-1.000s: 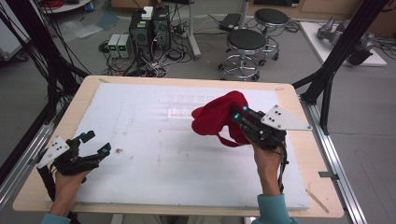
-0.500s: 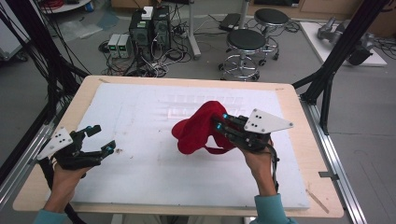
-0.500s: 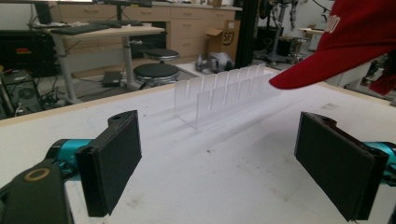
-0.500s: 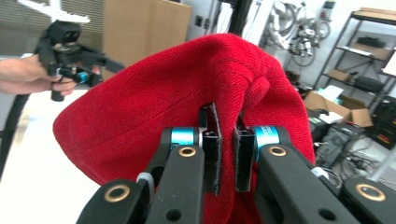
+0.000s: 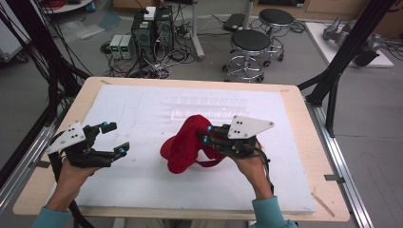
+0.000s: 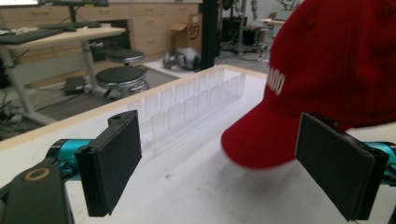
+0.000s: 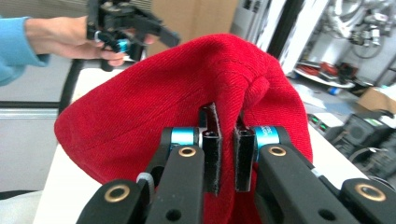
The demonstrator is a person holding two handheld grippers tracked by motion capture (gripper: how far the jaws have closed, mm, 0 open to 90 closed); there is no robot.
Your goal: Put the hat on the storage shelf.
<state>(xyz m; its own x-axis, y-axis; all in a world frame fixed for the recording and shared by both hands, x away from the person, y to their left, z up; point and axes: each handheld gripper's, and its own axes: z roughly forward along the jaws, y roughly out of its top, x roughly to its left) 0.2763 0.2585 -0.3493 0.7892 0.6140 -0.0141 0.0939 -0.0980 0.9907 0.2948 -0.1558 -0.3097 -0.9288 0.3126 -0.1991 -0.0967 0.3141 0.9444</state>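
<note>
- Your right hand-held gripper (image 5: 205, 134) is clamped on a fold of the red cloth baseball cap (image 5: 185, 149); in the right gripper view its two black jaws stand nearly together with red fabric (image 7: 196, 102) pinched between them.
- The cap sits near the middle of the white padded surface (image 5: 142, 190). From the high view you cannot tell whether its lower edge touches the pad.
- Your left hand-held gripper (image 5: 115, 138) is wide open with nothing between its jaws, held over the left part of the surface, well apart from the cap.
- In the left gripper view the cap's brim (image 6: 261, 144) shows ahead, just beside the right-hand pad (image 6: 334, 170).
- A clear plastic ridged tray (image 5: 209, 107) lies on the surface beyond the cap, towards the far edge.
</note>
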